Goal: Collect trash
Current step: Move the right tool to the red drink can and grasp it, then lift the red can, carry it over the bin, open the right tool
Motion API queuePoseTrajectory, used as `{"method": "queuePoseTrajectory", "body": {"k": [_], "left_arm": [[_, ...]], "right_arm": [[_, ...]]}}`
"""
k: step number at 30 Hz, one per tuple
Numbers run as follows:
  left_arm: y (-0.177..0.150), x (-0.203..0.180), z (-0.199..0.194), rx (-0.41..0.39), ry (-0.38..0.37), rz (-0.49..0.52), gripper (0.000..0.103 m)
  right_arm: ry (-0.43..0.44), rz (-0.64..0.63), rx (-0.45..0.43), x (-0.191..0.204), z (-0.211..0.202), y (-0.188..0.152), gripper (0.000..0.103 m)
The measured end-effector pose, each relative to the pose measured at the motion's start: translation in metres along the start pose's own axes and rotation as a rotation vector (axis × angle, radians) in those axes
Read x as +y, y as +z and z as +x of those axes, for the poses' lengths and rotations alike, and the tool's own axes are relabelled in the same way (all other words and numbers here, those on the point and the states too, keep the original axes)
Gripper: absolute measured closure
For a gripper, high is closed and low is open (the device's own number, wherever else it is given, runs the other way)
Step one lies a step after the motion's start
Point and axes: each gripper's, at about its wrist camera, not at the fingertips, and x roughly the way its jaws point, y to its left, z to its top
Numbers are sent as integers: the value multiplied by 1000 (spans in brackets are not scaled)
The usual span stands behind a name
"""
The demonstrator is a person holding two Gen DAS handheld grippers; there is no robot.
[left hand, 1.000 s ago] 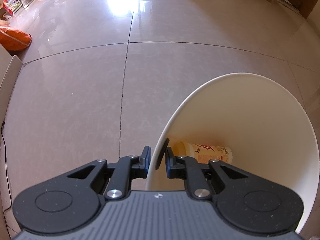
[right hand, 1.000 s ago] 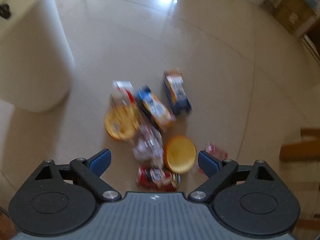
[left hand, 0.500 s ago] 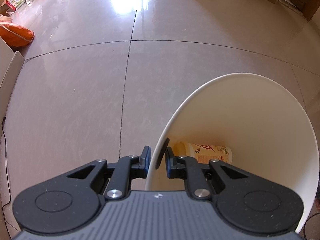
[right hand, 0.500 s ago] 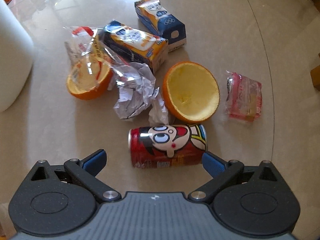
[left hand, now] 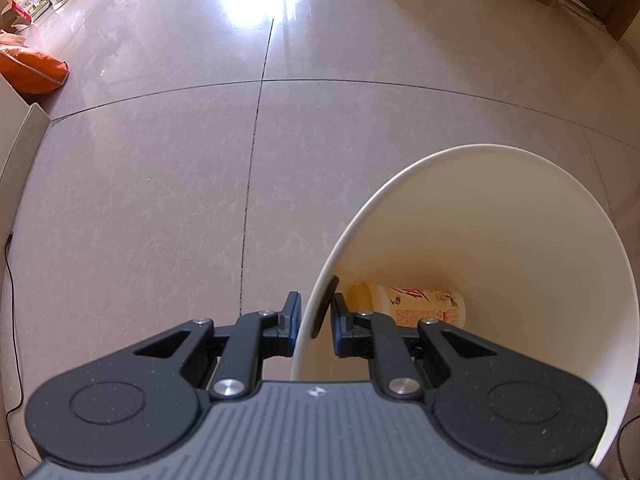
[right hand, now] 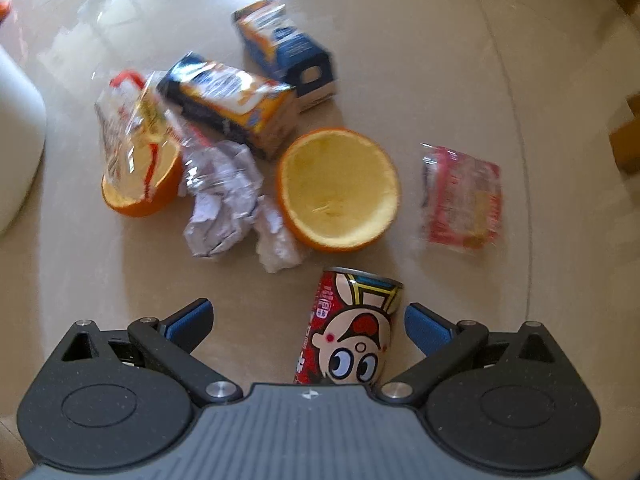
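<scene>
Left gripper: clenching the near rim of the white bin, one pad outside, one inside; a yellow cup is lying at the bin's bottom.

Right gripper: pointing down with jaws spread wide, straddling the red cartoon can without touching.

Lying beyond: orange peel half, crumpled paper, two cartons, pink wrapper.

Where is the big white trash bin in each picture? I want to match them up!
Left wrist view: the white bin fills the lower right, its rim clamped by the left gripper; a yellow cup lies inside.
Right wrist view: only the bin's rounded side shows at the left edge, beside the litter.
Shared landmark: the shiny beige tile floor.
</scene>
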Motion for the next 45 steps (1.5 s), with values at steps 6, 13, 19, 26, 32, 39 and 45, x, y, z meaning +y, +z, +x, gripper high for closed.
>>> {"method": "queuePoseTrajectory", "body": {"k": [6,13,19,26,32,39,45], "left_arm": [[-2,0,1,-3,0,1,89],[-1,-2,2,0,5,2,89],[-1,-2,2,-1,6,5,89],[-1,-3,1,3,10,9,89],[2,-5,1,12,16,19,89],[4,-8,2,22,15,30,89],[5,-4,2,21,0,28,90]], "right_arm": [[-14,133,44,-26,11,-9,9],[-21,221,87,-37,31,-9,46],[-8,260,94,-40,25,-9,46],[-19,203,123,-30,-12,6,46],[3,69,100,5,-73,41,46],[113,-126,2,79,-169,94,46],[196,-272,-83,158,-232,127,46]]}}
